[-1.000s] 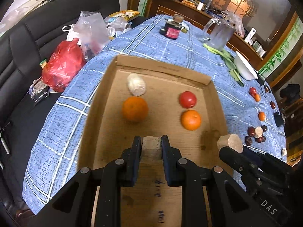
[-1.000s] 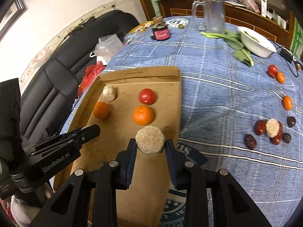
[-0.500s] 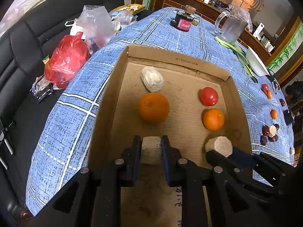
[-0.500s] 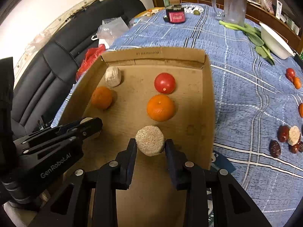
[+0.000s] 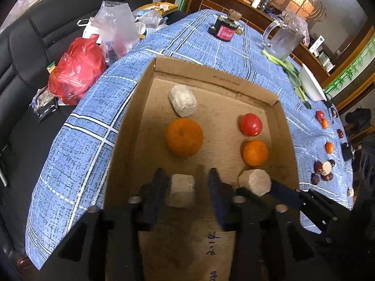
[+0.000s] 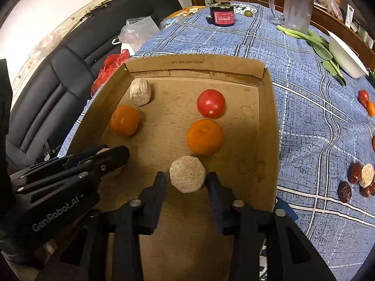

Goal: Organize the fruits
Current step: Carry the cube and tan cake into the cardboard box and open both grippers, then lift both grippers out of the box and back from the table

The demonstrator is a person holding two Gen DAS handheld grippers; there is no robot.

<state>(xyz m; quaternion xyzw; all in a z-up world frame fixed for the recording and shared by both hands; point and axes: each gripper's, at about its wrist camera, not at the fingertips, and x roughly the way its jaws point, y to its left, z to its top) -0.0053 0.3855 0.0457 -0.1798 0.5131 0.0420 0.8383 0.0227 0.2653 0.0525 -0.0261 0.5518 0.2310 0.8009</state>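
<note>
A shallow cardboard box (image 5: 215, 79) (image 6: 194, 66) holds a pale lump (image 5: 182, 99), two oranges (image 5: 184, 137) (image 5: 255, 152) and a red tomato (image 5: 250, 124). My left gripper (image 5: 187, 182) is open low in the box, with a beige block (image 5: 181, 190) lying loose between its fingers. My right gripper (image 6: 186, 181) stands open around a round beige puck (image 6: 187, 173), which also shows in the left wrist view (image 5: 255, 182). The left gripper's fingers (image 6: 103, 158) show at the left of the right wrist view.
Small red and orange fruits and dark dates (image 6: 358, 178) lie on the blue checked cloth (image 6: 304, 107) right of the box. A white bowl (image 6: 344, 56), greens, a glass jug (image 6: 295, 4) and a dark jar (image 6: 221, 11) stand farther back. Bags (image 5: 77, 70) sit on the black sofa at left.
Both grippers moved forward and down into the box. Both jaws have spread: the left let go of the beige block, and the right loosened around the puck.
</note>
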